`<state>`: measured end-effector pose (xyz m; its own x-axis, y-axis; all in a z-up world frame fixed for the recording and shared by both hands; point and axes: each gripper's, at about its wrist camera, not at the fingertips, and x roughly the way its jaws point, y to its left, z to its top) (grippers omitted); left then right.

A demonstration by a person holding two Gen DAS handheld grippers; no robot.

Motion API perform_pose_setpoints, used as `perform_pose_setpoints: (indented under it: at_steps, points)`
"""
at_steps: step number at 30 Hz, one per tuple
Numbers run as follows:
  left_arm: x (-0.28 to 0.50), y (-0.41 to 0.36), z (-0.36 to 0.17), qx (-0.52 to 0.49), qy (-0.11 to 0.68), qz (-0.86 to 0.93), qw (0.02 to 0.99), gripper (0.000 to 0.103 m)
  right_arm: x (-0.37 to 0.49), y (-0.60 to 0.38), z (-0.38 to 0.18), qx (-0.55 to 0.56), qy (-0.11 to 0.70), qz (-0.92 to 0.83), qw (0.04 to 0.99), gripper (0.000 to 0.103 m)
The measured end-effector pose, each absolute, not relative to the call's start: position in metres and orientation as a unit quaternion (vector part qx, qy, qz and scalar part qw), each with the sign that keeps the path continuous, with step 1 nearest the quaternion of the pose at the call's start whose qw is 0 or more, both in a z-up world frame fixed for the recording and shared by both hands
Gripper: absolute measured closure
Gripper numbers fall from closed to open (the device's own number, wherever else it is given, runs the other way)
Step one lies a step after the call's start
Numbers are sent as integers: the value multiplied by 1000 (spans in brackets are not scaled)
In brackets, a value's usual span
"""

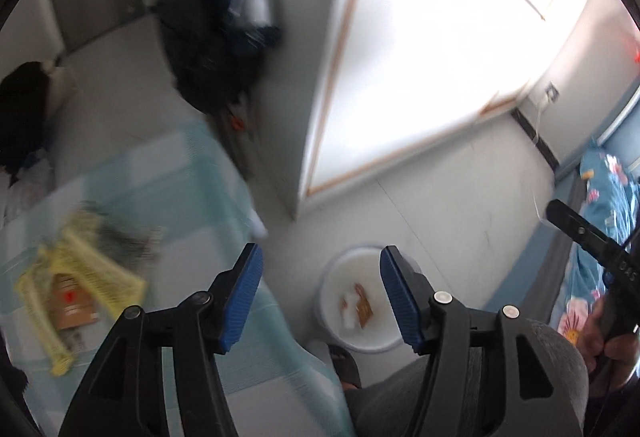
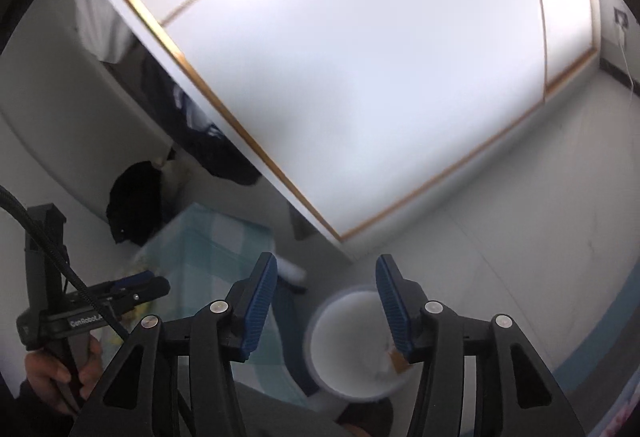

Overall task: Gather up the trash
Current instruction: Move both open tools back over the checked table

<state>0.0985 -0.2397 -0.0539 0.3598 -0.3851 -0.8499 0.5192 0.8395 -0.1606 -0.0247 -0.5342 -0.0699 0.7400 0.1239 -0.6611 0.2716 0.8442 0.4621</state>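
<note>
The white wardrobe door (image 2: 360,77), framed in a thin wooden strip, fills most of both views and stands beside the bench. The bench (image 1: 168,173) is covered by a pale green checked cloth, and a yellow slatted item (image 1: 84,269) lies on it with a brown packet (image 1: 72,305) on top; blur prevents closer identification. A bed with a blue floral cover (image 1: 600,197) is seen at the right edge of the left wrist view.

The white bin (image 1: 352,301) is placed on the floor just beside the bench corner, judged to be positioned there so that trash can be dropped from bench height. The trash (image 1: 358,307), small brown and white scraps, lies inside the bin on its bottom.

The left gripper (image 1: 320,297) is held above the bin with its jaws apart and nothing between them. The right gripper (image 2: 326,305) is likewise held over the bin, jaws spread and empty. Both are judged to be raised clear of the bin following a release, since no scrap is pressed by either set of pads.
</note>
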Motion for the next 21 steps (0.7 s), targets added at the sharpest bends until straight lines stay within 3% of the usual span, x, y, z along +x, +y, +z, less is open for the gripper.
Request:
perform_pose_setpoints:
  at_steps: [4, 8, 10, 17, 21]
  points:
    - [98, -199, -37, 41, 464, -240, 852, 33, -21, -508, -39, 235, 333, -28, 913, 43]
    - [94, -160, -19, 22, 434, -208, 876, 31, -19, -482, -11, 214, 308, -3, 927, 43]
    - [93, -152, -9, 16, 420, -193, 887, 23, -19, -468, 2, 200, 297, 9, 933, 42]
    - [78, -91, 9, -8, 375, -142, 916, 20, -13, -399, 34, 166, 267, 69, 947, 34]
    - [68, -61, 15, -21, 355, -113, 928, 14, -10, -359, 42, 150, 259, 103, 948, 30]
